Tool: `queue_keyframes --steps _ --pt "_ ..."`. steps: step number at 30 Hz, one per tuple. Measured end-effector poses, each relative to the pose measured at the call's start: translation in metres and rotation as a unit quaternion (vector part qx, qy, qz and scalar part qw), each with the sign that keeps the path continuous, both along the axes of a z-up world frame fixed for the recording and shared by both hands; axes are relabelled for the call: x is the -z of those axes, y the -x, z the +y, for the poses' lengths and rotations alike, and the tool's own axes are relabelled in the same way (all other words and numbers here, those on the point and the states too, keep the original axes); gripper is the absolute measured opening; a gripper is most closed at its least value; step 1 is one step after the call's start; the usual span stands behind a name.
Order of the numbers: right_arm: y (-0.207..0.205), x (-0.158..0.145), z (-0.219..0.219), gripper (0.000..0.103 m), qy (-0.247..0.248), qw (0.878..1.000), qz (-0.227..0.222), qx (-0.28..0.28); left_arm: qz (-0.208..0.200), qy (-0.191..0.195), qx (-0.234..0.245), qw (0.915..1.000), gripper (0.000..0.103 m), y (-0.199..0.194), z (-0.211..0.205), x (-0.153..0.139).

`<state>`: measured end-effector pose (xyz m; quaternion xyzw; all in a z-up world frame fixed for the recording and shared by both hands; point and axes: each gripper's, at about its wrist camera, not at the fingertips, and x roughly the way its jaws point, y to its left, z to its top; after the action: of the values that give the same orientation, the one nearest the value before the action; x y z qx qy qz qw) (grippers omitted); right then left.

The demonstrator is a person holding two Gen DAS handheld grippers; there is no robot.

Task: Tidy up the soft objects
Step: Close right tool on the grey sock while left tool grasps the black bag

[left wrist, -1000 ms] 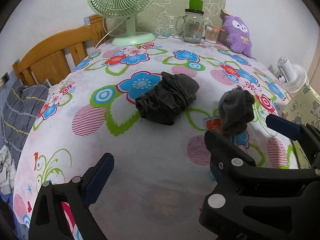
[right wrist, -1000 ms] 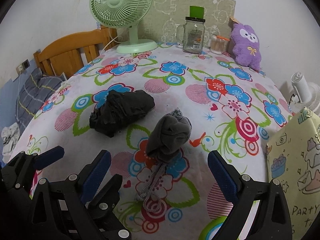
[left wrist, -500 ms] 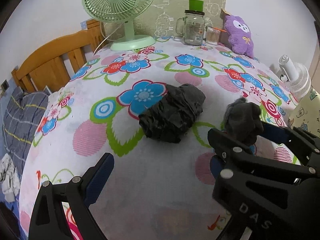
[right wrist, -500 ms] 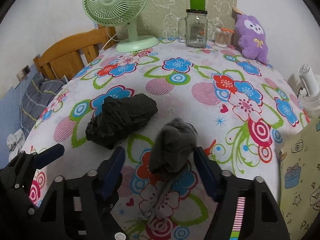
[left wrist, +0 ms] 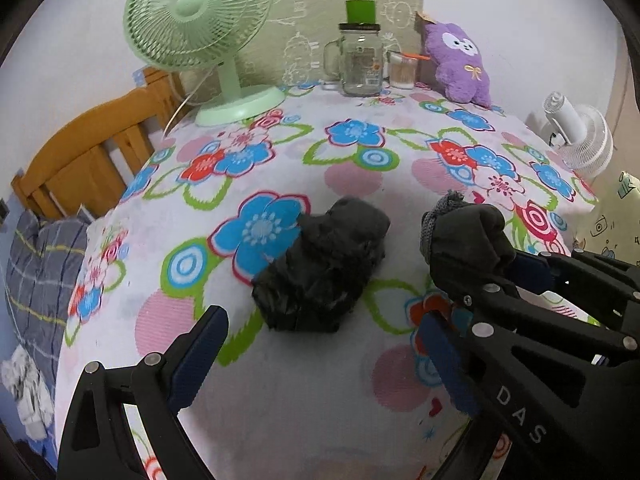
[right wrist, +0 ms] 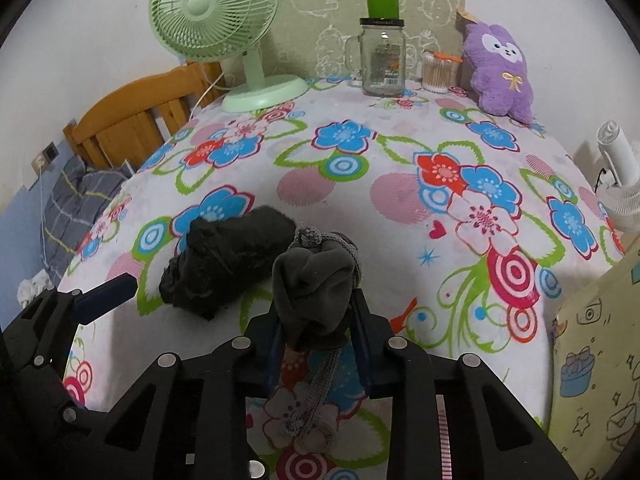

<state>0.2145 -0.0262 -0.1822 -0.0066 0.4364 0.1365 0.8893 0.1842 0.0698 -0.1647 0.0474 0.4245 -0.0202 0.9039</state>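
The right gripper point(right wrist: 316, 344) is closing its fingers point(right wrist: 362, 344) on the grey sock bundle point(right wrist: 316, 284), pads pressing both its sides near the front of the flowered bench point(right wrist: 400, 176). A black cloth bundle point(right wrist: 228, 264) lies just left of it. The left gripper point(left wrist: 316, 364) stands open, nothing between its fingers.
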Motion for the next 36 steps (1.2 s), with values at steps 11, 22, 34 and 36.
queue_keyframes --steps 11,22,34,36 --pt "-0.011 0.002 -0.016 0.032 -0.014 0.999 0.009 0.038 0.011 -0.026 0.063 0.9976 0.097 -0.028 -0.016 0.004" --pt "-0.017 0.007 -0.016 0.032 -0.013 0.999 0.018 0.042 0.018 -0.007 0.066 0.9977 0.086 -0.040 -0.012 0.014" --pt "-0.009 0.002 -0.013 0.032 -0.014 0.999 0.017 0.035 0.011 -0.005 0.069 0.9976 0.040 -0.029 -0.015 0.008" --pt "-0.007 0.000 -0.013 0.032 -0.015 0.999 0.015 0.035 0.012 0.005 0.065 0.9978 0.039 -0.026 -0.015 0.005"
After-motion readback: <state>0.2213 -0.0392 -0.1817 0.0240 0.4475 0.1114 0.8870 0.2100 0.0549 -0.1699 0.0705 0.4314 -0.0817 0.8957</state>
